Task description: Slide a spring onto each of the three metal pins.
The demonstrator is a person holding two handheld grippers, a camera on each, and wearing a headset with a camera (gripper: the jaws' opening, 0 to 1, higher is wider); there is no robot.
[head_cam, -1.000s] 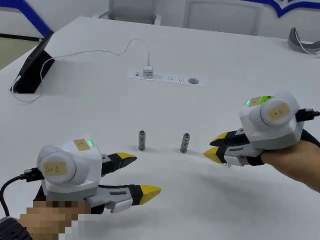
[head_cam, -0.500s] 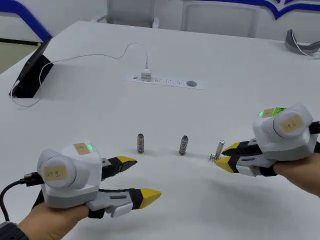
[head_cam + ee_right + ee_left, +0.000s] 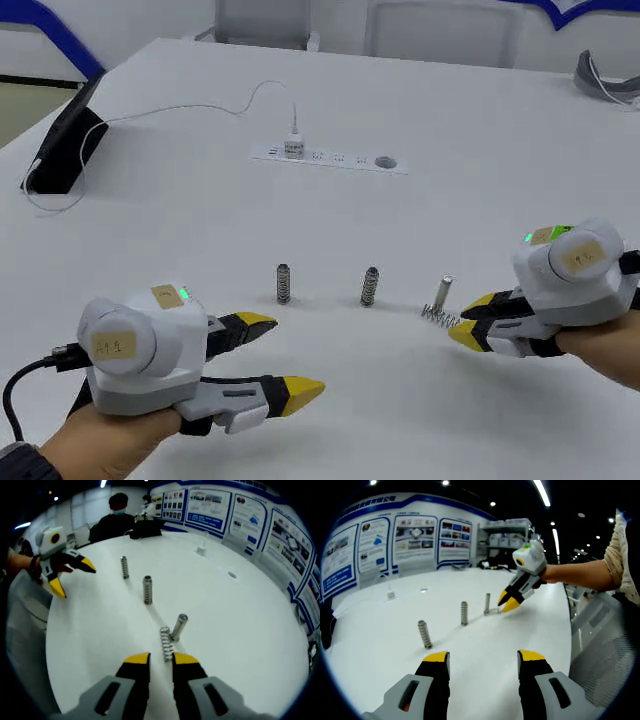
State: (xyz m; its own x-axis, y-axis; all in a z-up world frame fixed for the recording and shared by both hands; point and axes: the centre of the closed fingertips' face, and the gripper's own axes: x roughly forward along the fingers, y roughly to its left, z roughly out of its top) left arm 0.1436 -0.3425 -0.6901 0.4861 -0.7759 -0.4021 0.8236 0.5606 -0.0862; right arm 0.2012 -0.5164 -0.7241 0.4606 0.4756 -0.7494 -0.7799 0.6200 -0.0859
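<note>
Two upright pins, one at the left and one in the middle, each wear a spring. The third pin stands bare. A loose spring lies flat on the white table at its base. In the right gripper view the spring runs from the bare pin back to between the tips. My right gripper sits low, just right of the spring, its jaws only slightly apart. My left gripper hovers wide open and holds nothing, near the table's front and left of the pins.
A white power strip with a plugged charger and cable lies further back. A dark tablet leans at the far left edge. A headset rests at the far right. People sit beyond the table.
My right gripper has drawn back to the right, uncovering the bare third pin and the spring lying at its base. The left gripper has hardly moved.
</note>
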